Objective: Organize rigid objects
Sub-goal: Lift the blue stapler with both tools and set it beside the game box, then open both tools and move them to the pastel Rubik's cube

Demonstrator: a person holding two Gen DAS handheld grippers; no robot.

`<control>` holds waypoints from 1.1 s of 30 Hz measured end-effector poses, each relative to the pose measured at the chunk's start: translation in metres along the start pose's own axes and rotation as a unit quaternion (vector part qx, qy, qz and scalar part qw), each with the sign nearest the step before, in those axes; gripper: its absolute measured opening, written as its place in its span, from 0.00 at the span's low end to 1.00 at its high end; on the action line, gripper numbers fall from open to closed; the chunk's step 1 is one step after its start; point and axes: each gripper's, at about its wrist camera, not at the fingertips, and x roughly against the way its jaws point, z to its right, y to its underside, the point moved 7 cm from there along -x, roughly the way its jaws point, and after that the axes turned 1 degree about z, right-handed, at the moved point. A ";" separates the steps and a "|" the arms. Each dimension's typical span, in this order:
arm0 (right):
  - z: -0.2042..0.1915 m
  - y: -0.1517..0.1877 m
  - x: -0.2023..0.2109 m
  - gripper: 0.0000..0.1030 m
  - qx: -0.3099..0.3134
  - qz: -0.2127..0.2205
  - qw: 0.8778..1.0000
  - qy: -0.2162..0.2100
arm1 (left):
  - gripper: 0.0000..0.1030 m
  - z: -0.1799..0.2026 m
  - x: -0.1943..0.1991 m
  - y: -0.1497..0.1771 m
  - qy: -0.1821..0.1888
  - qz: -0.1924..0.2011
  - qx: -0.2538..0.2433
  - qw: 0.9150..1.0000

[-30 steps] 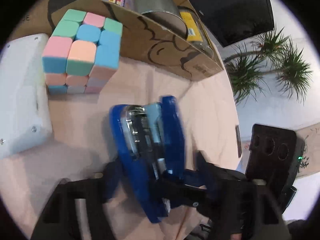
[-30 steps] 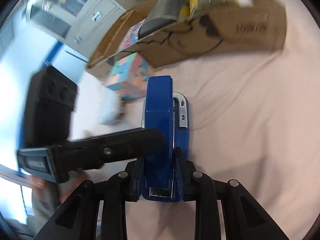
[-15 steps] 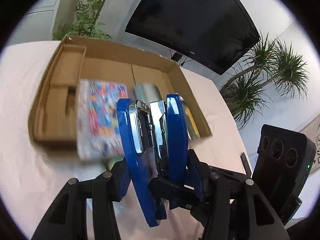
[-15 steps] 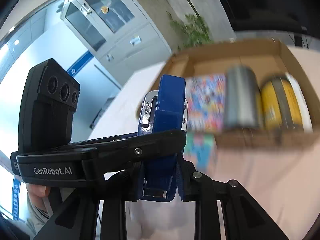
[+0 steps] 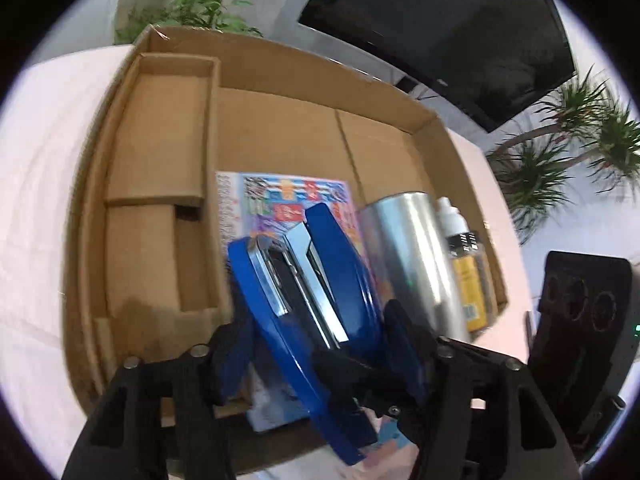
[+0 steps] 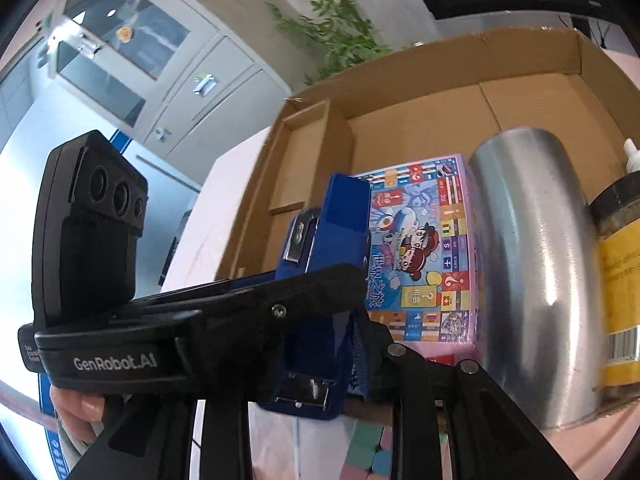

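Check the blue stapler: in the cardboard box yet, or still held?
Held. Both the left gripper and right gripper clamp the blue stapler above the brown cardboard box; it is not set down.

Box floor [image 5: 280,136] behind game box [image 5: 280,200] and can [image 5: 404,240] looks open.

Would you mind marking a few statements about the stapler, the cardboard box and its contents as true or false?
1. Both grippers clamp the blue stapler. True: the left gripper and right gripper each pinch it.
2. The cardboard box holds nothing. False: it contains a colourful game box, a metal cylinder and a yellow-labelled bottle.
3. The metal cylinder lies on its side between game box and bottle. True.
4. The stapler rests on the box floor. False: it is held above the box.
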 end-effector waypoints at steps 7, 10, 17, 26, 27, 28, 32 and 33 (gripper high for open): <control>0.008 -0.001 -0.025 0.24 -0.010 0.000 0.998 0.057 | 0.63 -0.018 0.046 -0.013 -0.023 0.061 0.016 0.998; 0.001 -0.003 -0.032 0.25 0.009 0.002 0.997 0.073 | 0.63 -0.027 0.057 -0.006 -0.033 0.070 0.013 0.997; -0.012 0.005 -0.041 0.28 0.021 -0.006 0.997 0.081 | 0.63 -0.029 0.082 0.018 -0.047 0.106 0.023 0.993; -0.004 0.055 0.057 0.92 0.139 0.076 0.984 0.077 | 0.80 -0.016 0.092 0.091 -0.061 0.131 0.004 0.990; -0.001 0.065 0.063 0.92 0.151 0.072 0.983 0.079 | 0.80 -0.016 0.083 0.100 -0.048 0.118 0.015 0.992; 0.007 0.083 0.067 0.92 0.165 0.059 0.981 0.081 | 0.80 -0.016 0.071 0.107 -0.037 0.100 0.020 0.994; 0.035 0.110 0.062 0.88 0.147 0.022 0.985 0.090 | 0.79 -0.006 0.039 0.120 -0.033 0.064 0.021 0.997; 0.040 0.110 0.058 0.86 0.137 0.021 0.986 0.097 | 0.79 -0.001 0.035 0.119 -0.026 0.064 0.018 0.997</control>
